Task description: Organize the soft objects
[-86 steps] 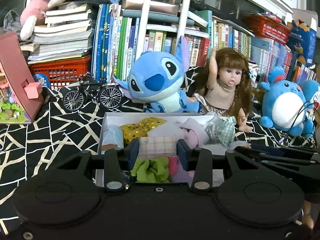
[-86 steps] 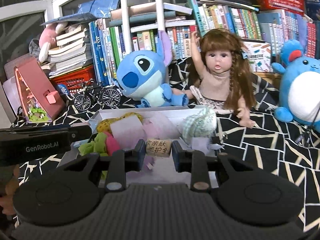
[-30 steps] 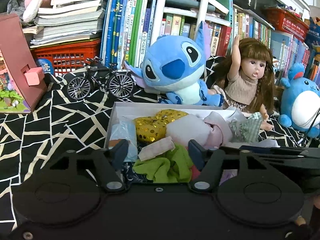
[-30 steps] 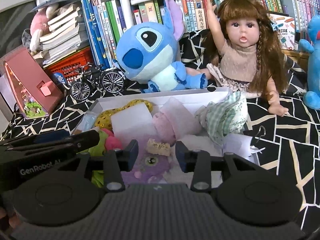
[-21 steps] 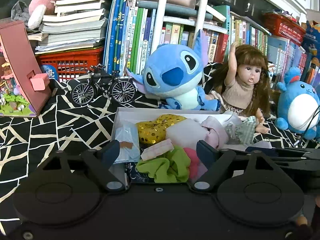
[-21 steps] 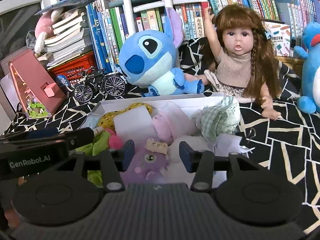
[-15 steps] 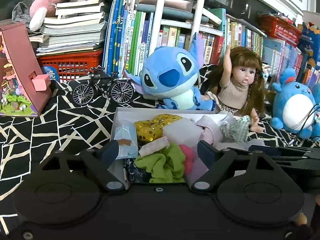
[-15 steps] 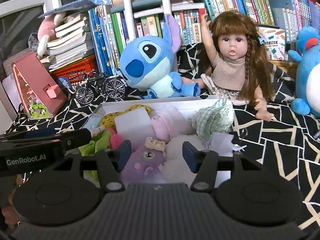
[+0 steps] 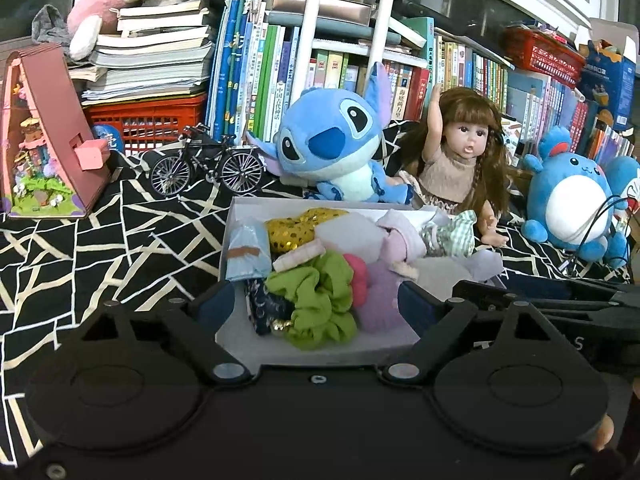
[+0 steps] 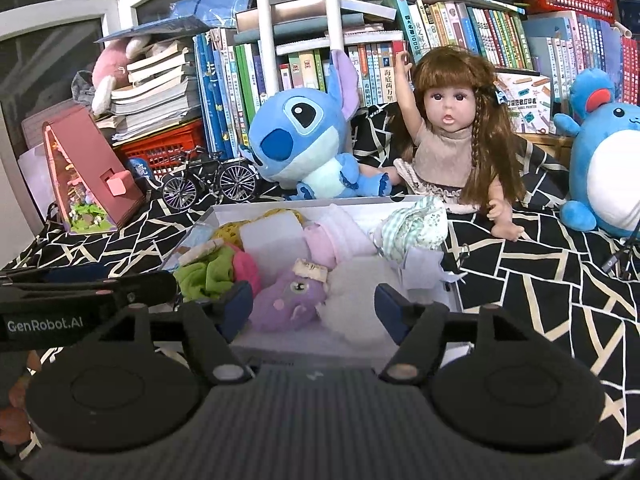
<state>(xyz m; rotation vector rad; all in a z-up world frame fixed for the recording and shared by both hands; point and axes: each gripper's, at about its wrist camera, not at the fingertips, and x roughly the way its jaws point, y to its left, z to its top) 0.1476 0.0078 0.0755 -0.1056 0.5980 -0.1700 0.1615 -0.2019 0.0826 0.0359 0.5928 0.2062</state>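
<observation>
Left gripper [image 9: 316,304] jaws wide apart, empty, hovering at near edge of white box [image 9: 236,216]. Right gripper [image 10: 314,306] same, spread, empty. Soft items piled inside box: green scrunchie [image 9: 316,300], purple plush [image 10: 288,300], pink checked pad [image 9: 298,254] resting atop pile, tan tag [image 10: 310,269] on plush. Likely just-released poses. Versus 2.9 s ago: left clamped pad, right clamped tag; both now dropped, grippers backed off.

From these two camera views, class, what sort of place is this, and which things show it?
Probably a child's bedroom or playroom at home: a crowded bookshelf of colourful books, a blue alien plush toy beside a brown-haired baby doll, and a white shallow box of soft things on black-and-white patterned cloth.
</observation>
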